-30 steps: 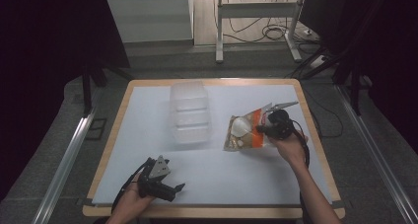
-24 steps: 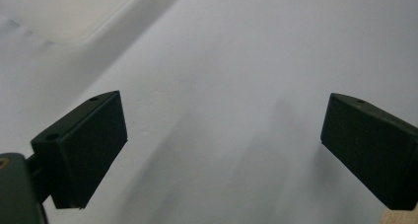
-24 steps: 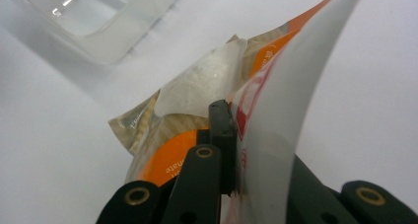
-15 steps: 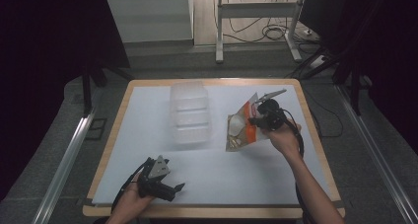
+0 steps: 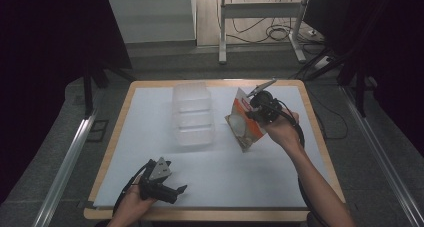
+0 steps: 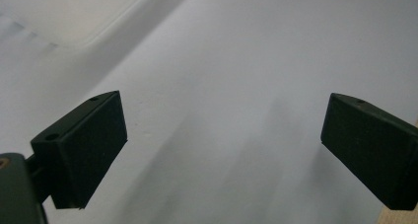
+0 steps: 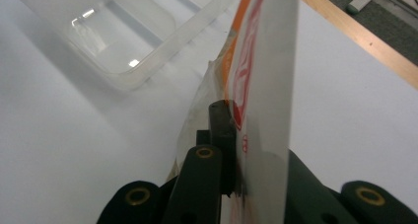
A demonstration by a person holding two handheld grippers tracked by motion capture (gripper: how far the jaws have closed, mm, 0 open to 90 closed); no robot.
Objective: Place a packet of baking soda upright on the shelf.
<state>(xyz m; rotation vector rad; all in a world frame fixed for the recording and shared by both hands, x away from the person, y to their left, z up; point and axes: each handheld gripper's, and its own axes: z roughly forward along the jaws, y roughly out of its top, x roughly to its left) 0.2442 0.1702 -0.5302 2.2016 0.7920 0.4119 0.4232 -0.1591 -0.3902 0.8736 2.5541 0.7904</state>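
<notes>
My right gripper (image 5: pixel 256 110) is shut on a flat plastic packet (image 5: pixel 244 121) with an orange and red label and something pale and round inside. It holds the packet tilted in the air just right of a clear plastic tray (image 5: pixel 192 112). In the right gripper view the packet (image 7: pixel 261 61) stands edge-on between the closed jaws of the right gripper (image 7: pixel 235 150), with the clear tray (image 7: pixel 123 31) beyond it. My left gripper (image 5: pixel 175 192) rests near the table's front left, open. In the left gripper view its jaws stand wide apart over bare white table (image 6: pixel 222 86), nothing in the left gripper (image 6: pixel 222 145).
The white table (image 5: pixel 280 172) has a wooden rim (image 5: pixel 320 137). The clear tray has three compartments and sits at the back middle. Beyond the table are a metal stand (image 5: pixel 260 22) and cables (image 5: pixel 280 34) on the floor.
My right gripper has lifted the packet off the table and carried it left toward the clear tray, tipping it more upright. The left gripper has stayed put.
</notes>
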